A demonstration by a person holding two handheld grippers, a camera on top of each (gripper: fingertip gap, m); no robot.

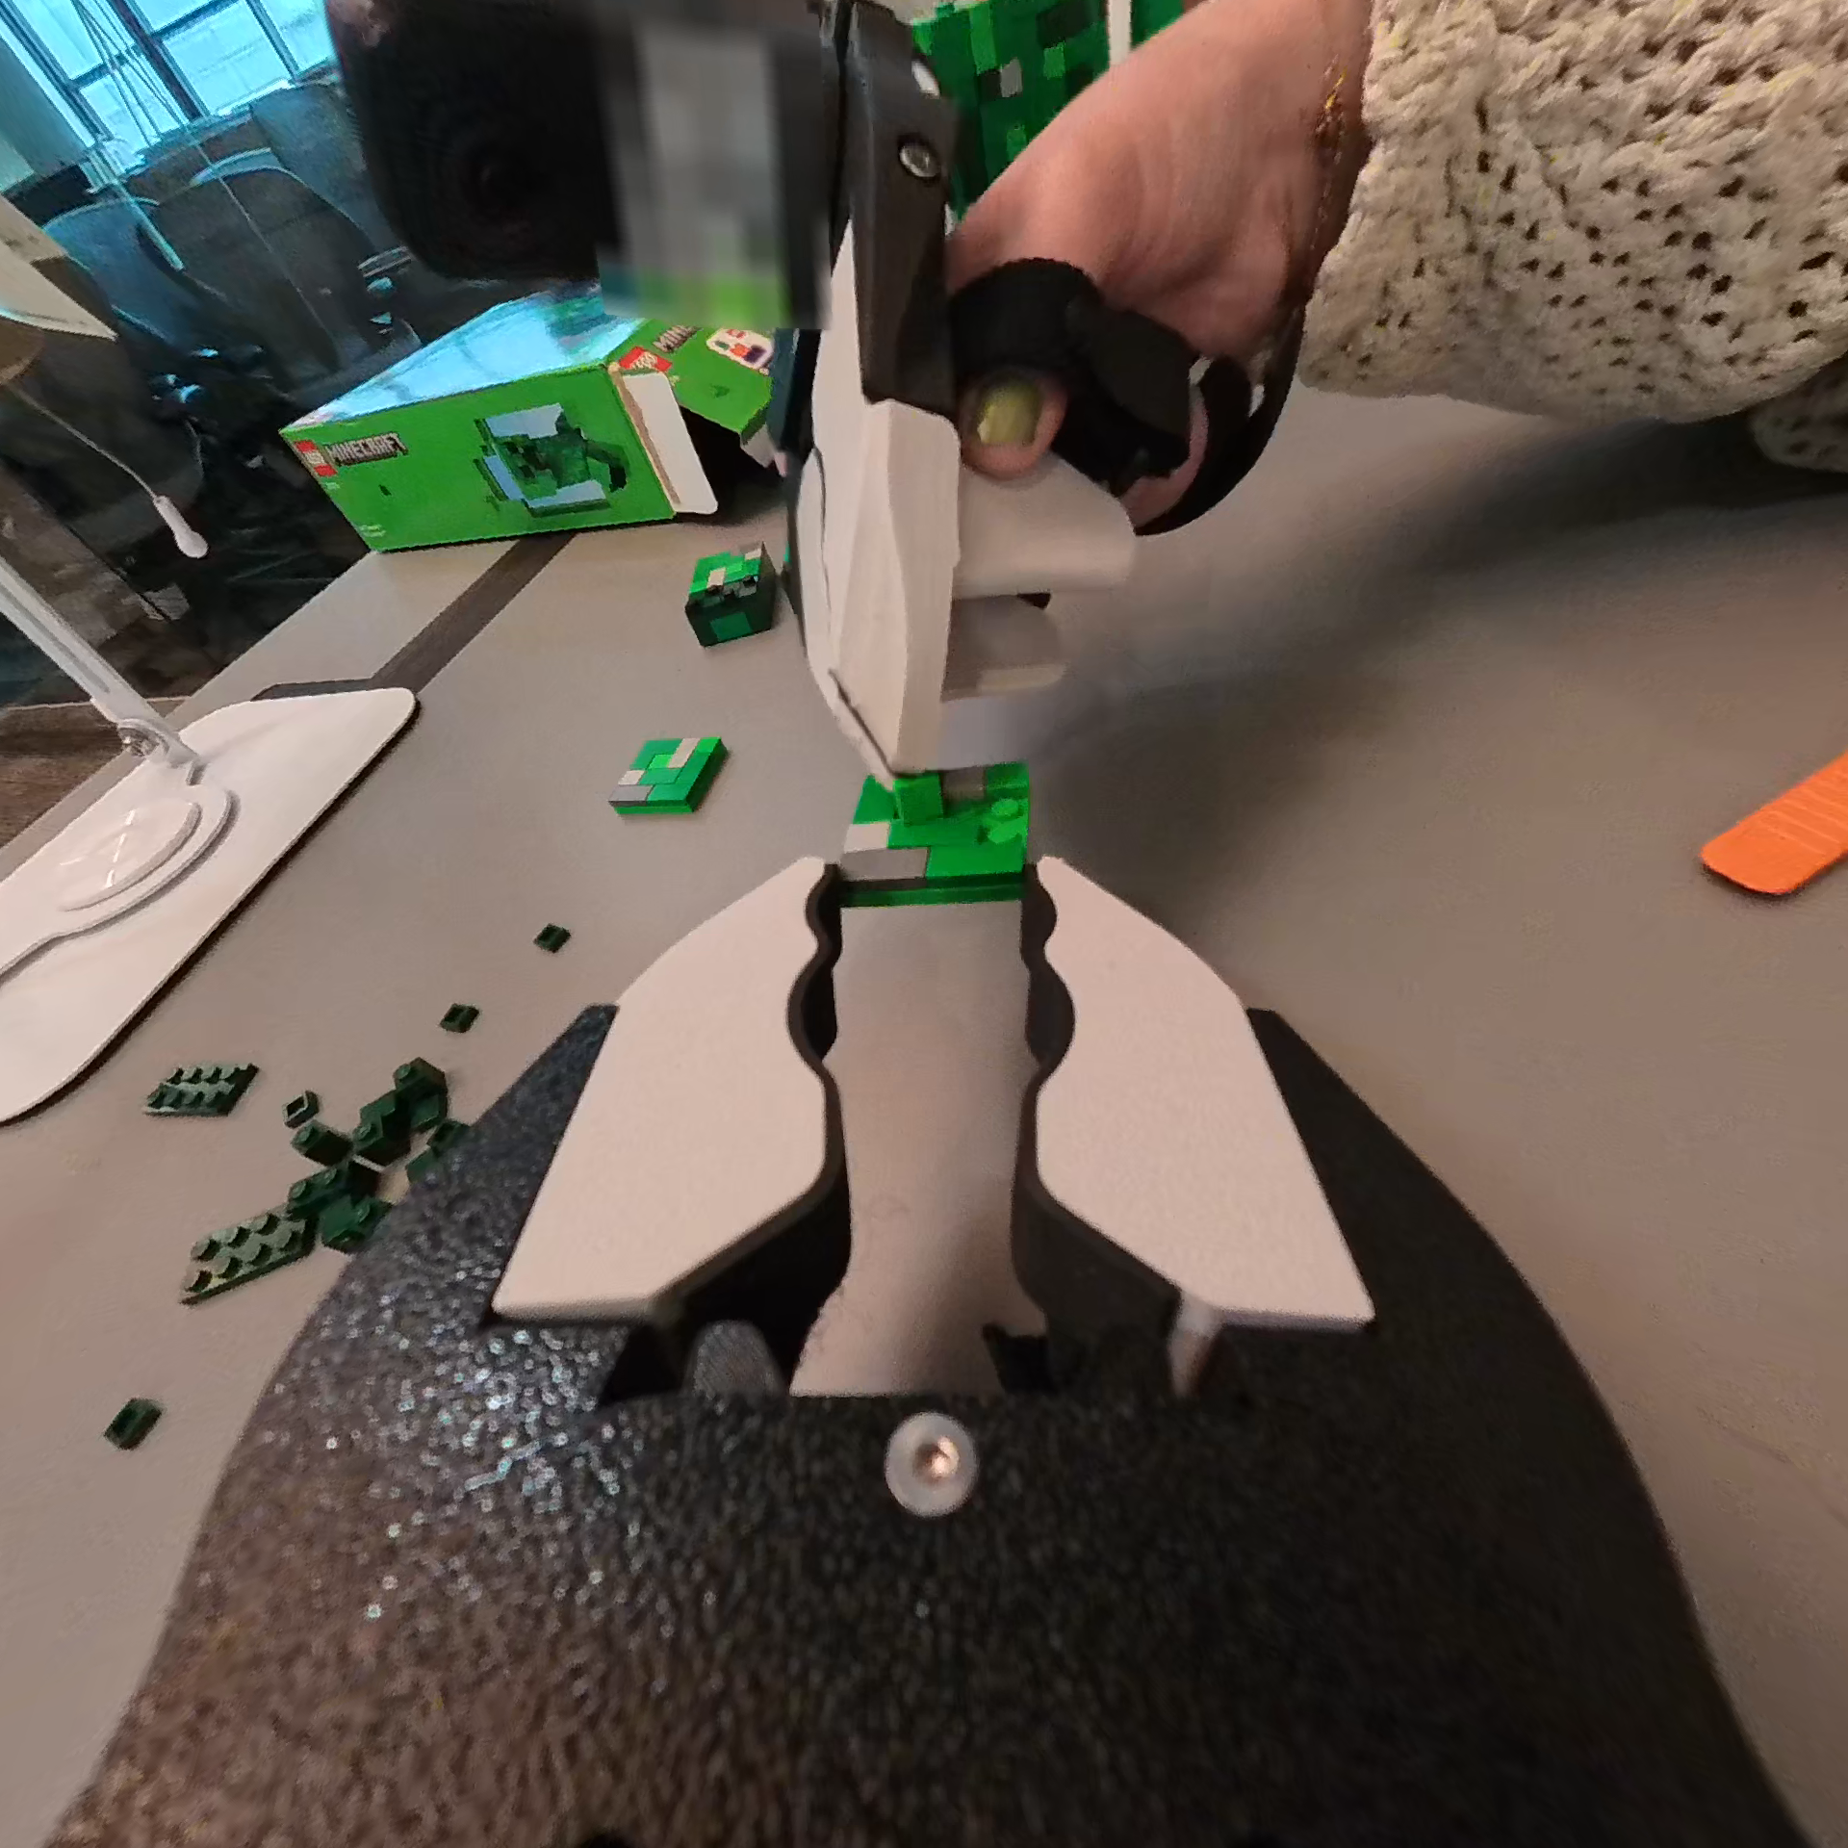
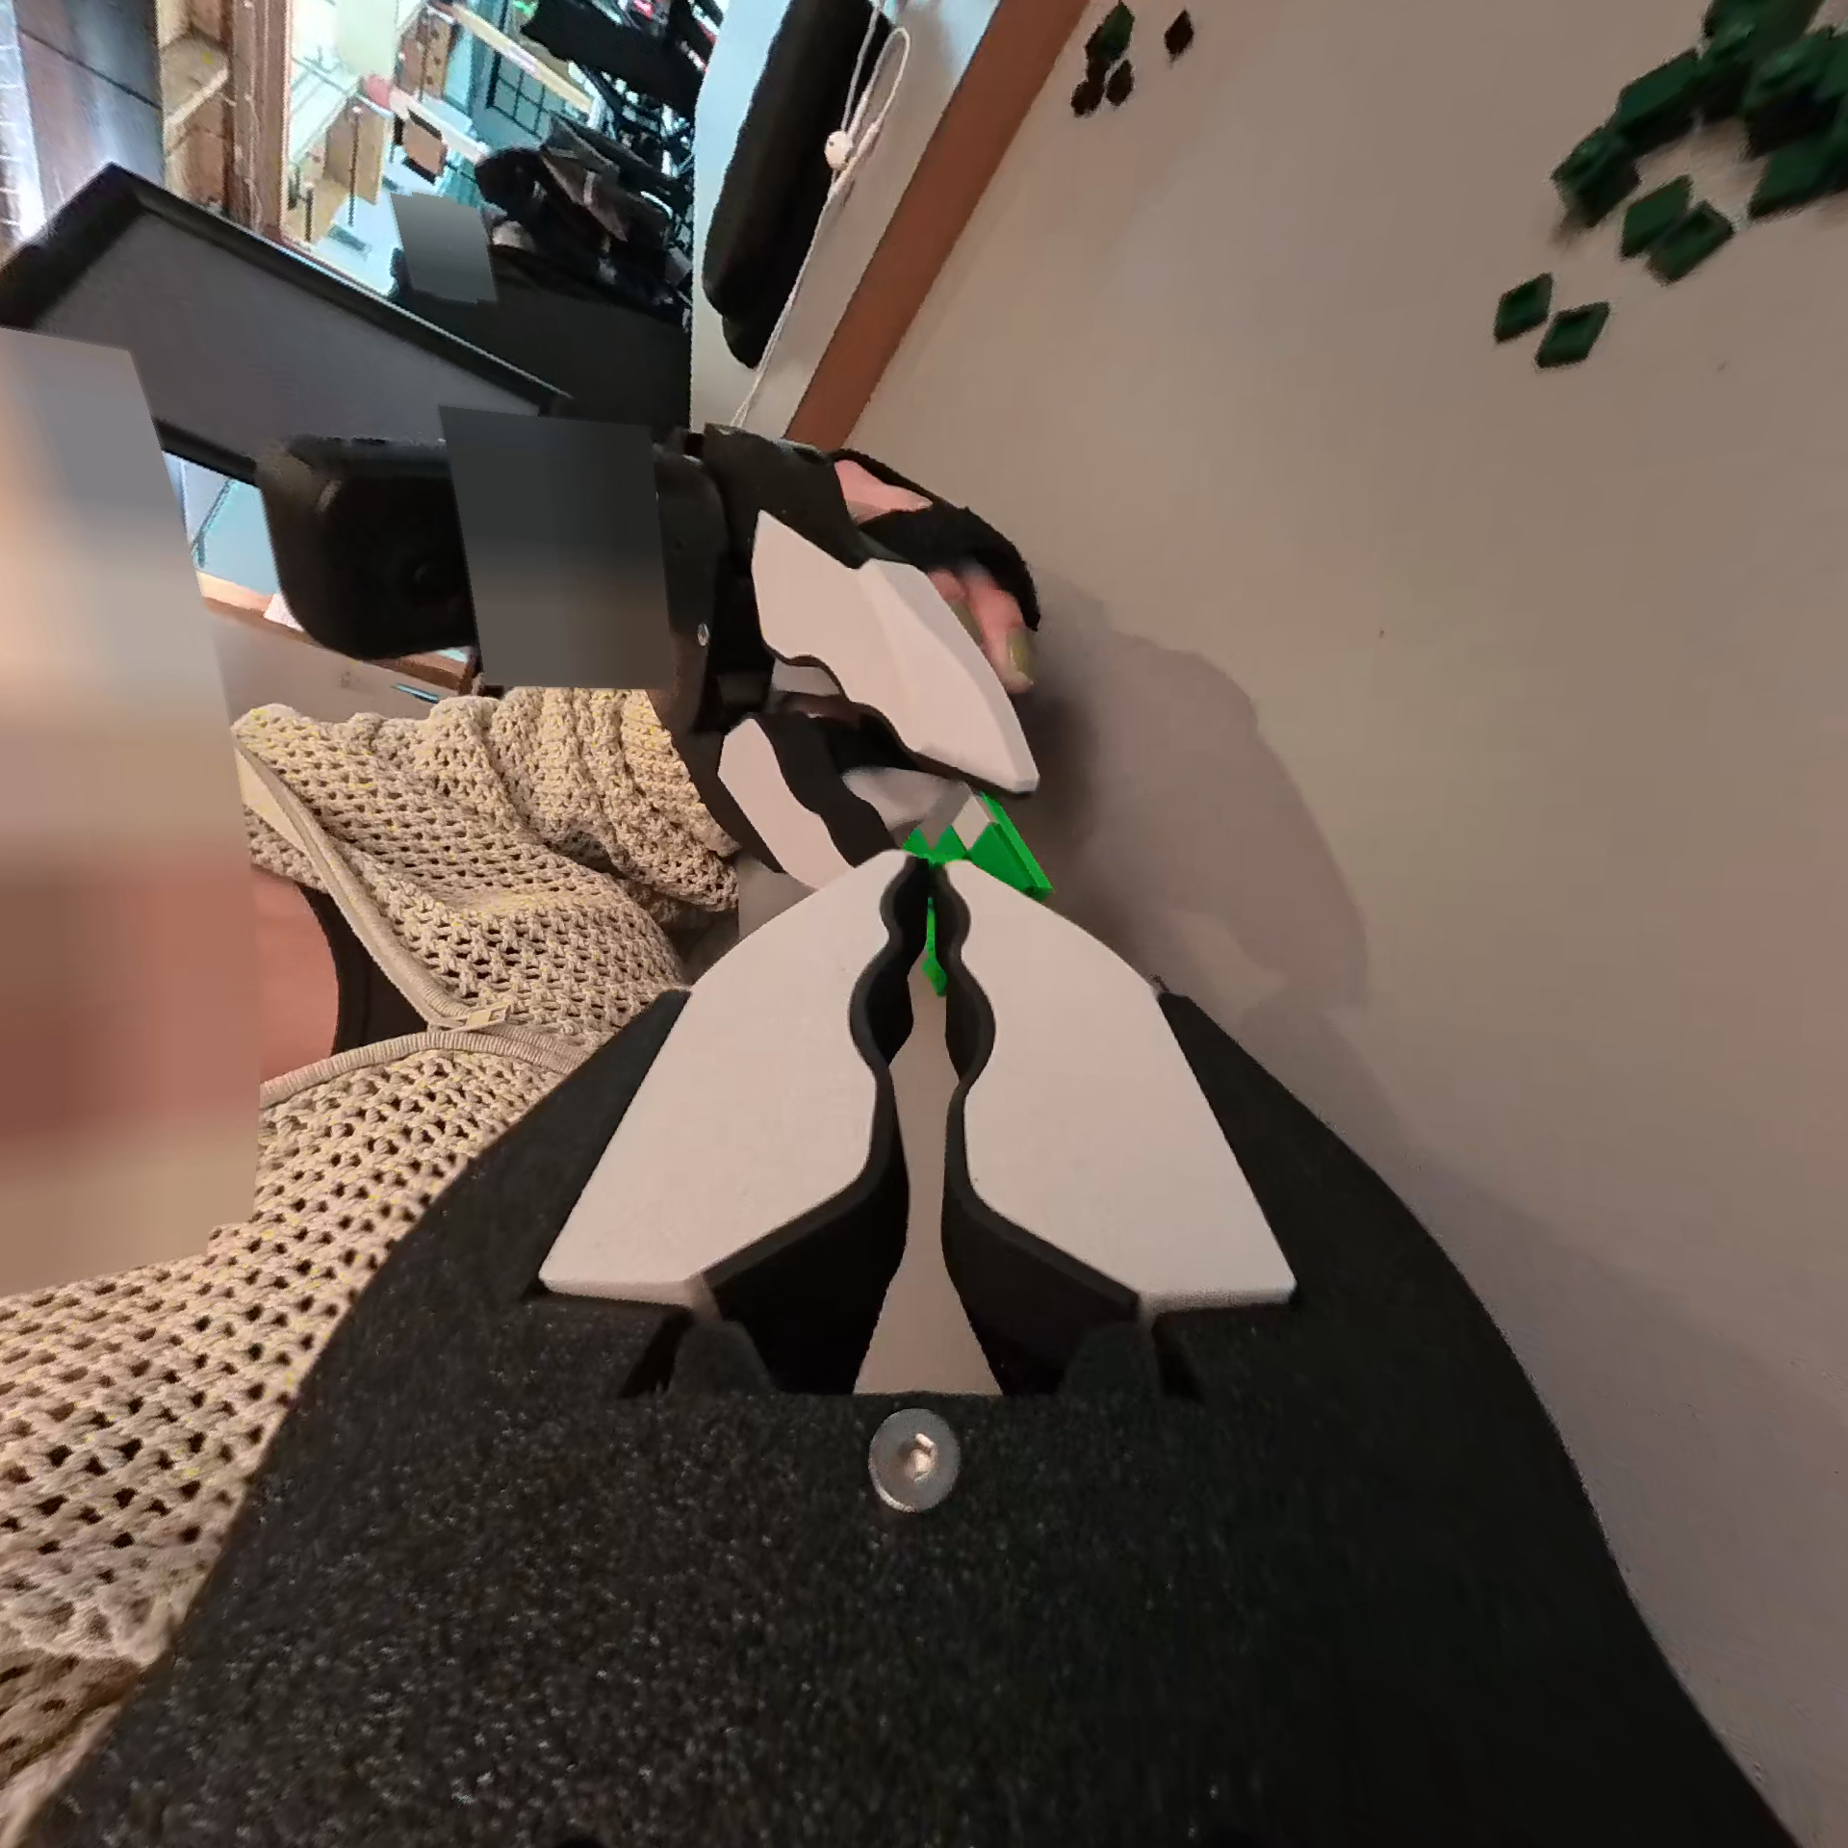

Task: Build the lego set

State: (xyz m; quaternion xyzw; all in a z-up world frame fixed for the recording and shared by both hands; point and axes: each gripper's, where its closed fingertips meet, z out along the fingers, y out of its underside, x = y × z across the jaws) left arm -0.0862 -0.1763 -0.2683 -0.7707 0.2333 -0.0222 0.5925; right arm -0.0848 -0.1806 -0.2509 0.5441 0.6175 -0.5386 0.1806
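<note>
A square green plate assembly [image 1: 960,845] with green and grey tiles lies on the grey table. My left gripper [image 1: 932,872] is shut on its near edge, one fingertip on each side. My right gripper [image 1: 900,775] comes down from above, shut on a small bright green brick [image 1: 918,800] that touches the top of the plate. In the right wrist view my right gripper [image 2: 925,875] is nearly closed on the green brick [image 2: 935,945]. The left gripper [image 2: 950,810] shows beyond it, holding the plate [image 2: 1005,855].
A green set box [image 1: 500,450] lies at the back left. A small green cube [image 1: 730,600] and a tiled green plate [image 1: 668,775] sit before it. Loose dark green pieces [image 1: 330,1170] lie at left by a white lamp base [image 1: 150,850]. An orange tool [image 1: 1790,840] lies at right. My two grippers' fingertips are within a few centimetres of each other. The small green cube [image 1: 730,600] is about equally far from each gripper, around 25 cm.
</note>
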